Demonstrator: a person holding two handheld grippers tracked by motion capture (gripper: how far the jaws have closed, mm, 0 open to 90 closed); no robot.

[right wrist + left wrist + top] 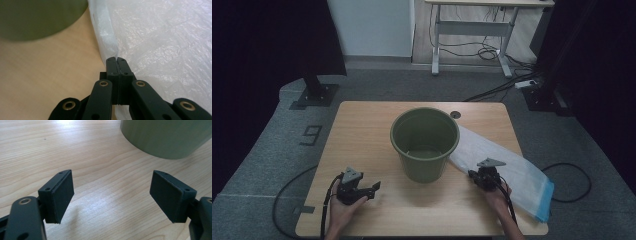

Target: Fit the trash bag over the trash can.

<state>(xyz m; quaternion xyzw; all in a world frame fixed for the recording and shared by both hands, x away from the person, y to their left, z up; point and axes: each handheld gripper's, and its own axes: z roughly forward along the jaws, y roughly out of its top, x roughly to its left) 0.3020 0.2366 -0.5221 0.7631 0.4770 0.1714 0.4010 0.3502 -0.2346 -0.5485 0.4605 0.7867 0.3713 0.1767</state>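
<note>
A green bucket (424, 145) stands upright in the middle of the wooden table (362, 125). A white plastic bag (512, 165) with a blue end lies flat to its right, reaching the table's right edge. My right gripper (472, 174) sits at the bag's near left edge. In the right gripper view its jaws (116, 60) are shut on a pinched fold of the bag (162, 37), just beside the bucket (37, 17). My left gripper (374, 190) rests low at the front left, open, with bare wood between its pads (112, 192) and the bucket (165, 137) ahead to the right.
A cable hole (455, 114) sits in the table behind the bucket. Beyond the table are grey carpet, a black stand base (315, 95), a white-legged desk (472, 30) and loose cables (502, 87) on the floor.
</note>
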